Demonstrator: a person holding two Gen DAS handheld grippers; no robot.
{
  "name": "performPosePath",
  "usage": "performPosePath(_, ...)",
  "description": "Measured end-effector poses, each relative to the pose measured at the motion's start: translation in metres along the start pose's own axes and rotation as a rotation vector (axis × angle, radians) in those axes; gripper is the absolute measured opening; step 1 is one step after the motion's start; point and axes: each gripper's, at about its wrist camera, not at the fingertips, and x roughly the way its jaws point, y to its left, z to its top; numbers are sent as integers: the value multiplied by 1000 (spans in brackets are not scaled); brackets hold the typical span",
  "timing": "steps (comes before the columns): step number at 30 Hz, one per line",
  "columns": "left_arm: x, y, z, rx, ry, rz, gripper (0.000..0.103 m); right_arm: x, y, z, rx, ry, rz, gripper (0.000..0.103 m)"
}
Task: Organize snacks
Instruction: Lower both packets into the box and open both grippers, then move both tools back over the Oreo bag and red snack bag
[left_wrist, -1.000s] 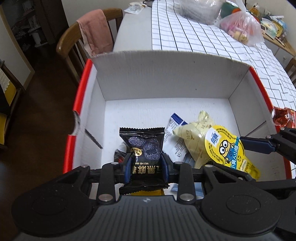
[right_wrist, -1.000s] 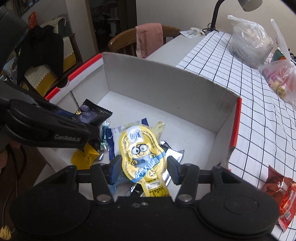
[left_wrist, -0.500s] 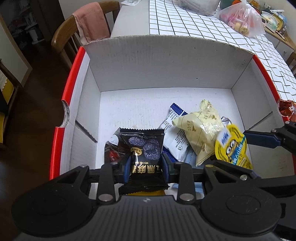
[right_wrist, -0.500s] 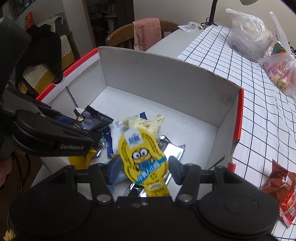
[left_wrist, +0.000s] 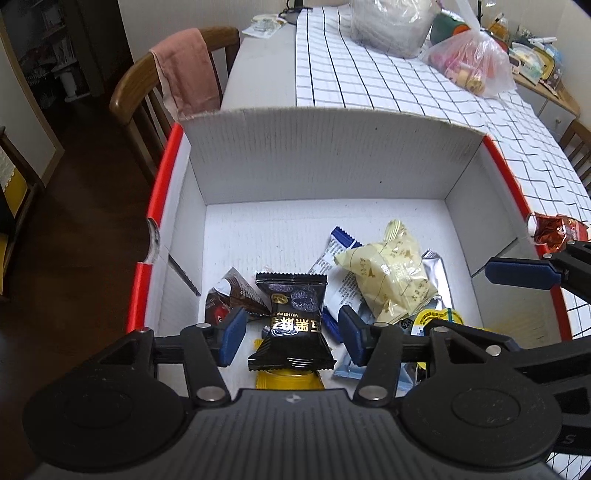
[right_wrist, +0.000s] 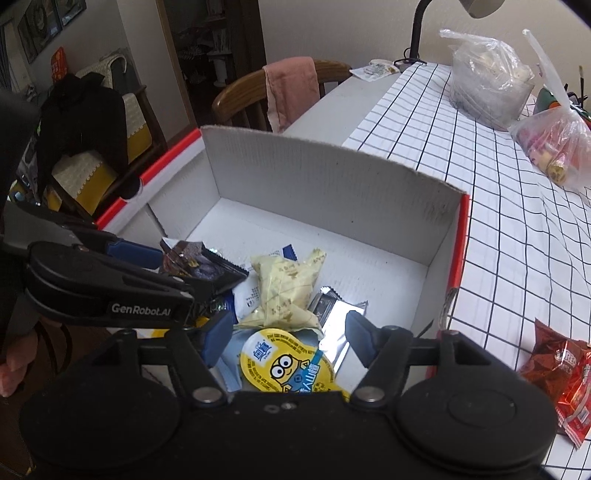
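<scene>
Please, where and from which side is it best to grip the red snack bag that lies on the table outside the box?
Probably from above, jaws closing across the puffy middle of the red snack bag. It lies flat on the checked tablecloth, clear of the box, so nothing blocks its sides; its crimped end seams look too thin to hold.

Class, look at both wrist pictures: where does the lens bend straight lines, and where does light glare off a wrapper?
Left wrist view: the box's far wall bows upward and the tablecloth grid curves. Right wrist view: the silver foil wrapper gives off bright glare, and the picture's corners go dark.
</scene>
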Motion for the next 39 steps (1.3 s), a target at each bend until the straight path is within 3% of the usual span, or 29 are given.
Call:
performPosePath(6,-18,-3,0,4,-49,-4,59,-21,-4,0,10,-43,17,78)
performPosePath(22,-66,-41,-2,41,-185,-35,69,-81,-30,-15,42,-162,52,89)
performPosePath(29,-74,-70,0,62,-205,-64,69,-103,-54,-29,80,-190,54,89)
performPosePath(39,-71,-127,5,81,-210,-125,72,-122,-110,-54,155,-206,22,100)
